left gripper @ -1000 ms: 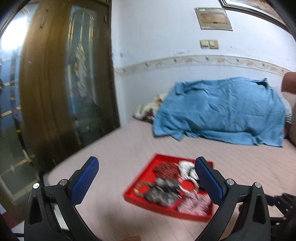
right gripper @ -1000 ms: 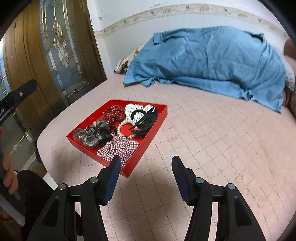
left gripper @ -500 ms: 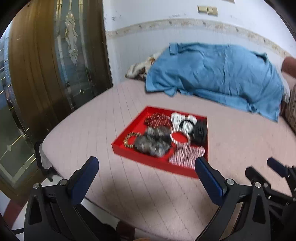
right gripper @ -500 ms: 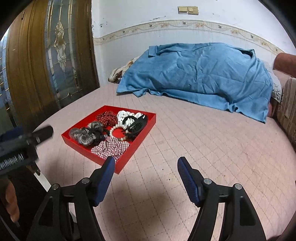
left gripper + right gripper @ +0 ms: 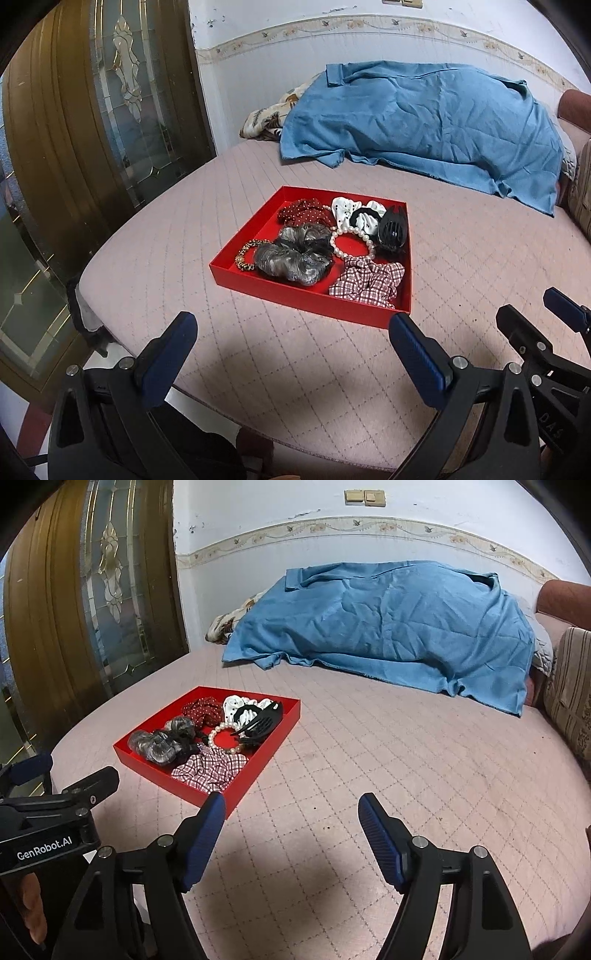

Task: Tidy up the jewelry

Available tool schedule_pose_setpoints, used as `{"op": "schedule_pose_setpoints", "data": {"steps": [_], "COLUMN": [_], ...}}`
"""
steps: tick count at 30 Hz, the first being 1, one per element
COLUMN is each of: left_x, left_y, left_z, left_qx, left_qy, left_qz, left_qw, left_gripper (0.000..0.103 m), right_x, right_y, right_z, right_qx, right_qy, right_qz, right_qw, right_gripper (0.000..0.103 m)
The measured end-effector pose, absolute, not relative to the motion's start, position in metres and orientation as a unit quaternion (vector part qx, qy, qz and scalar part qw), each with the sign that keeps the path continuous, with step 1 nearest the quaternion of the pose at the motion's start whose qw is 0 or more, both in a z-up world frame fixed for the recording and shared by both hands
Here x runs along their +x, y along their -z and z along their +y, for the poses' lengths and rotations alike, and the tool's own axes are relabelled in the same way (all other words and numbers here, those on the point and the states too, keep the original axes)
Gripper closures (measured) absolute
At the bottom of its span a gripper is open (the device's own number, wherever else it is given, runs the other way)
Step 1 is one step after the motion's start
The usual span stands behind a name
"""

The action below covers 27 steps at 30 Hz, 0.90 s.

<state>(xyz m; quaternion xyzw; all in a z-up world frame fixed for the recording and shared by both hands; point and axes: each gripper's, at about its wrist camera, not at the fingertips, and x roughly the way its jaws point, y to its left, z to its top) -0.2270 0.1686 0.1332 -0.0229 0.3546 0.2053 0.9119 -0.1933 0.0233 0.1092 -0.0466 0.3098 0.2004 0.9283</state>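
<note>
Nearest, the left tool (image 5: 291,354) hangs over the bed (image 5: 258,362) edge, fingers wide apart and empty. The right tool (image 5: 291,834) is likewise spread and empty, just right of the tray (image 5: 266,753). The red tray sits on the pink quilted bed, holding a checked scrunchie (image 5: 369,282) at its near right corner, a grey scrunchie (image 5: 291,258) and gold band (image 5: 245,254) to its left, then a pearl bracelet (image 5: 351,242), black claw clip (image 5: 392,230), dotted red scrunchie (image 5: 303,214) and white scrunchie (image 5: 347,212). Farther back lies a blue sheet (image 5: 424,122)
</note>
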Motion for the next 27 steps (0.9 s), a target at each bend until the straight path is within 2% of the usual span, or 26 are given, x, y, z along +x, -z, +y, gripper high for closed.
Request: {"op": "schedule_pose_setpoints", "data": {"steps": [27], "left_x": [-0.2265], "left_y": [-0.1255], "left_z": [0.1788], "left_qx": [-0.046], "left_qy": [-0.191], "left_qz": [0.372], "left_qw": [0.907], "left_gripper": [0.0], "right_x": [-0.197], "right_y": [-0.1038], "right_z": [0.0311], "right_qx": [-0.063], "right_qy": [-0.188], "right_qz": [0.314], "right_qw": [0.929], "right_gripper": [0.023]}}
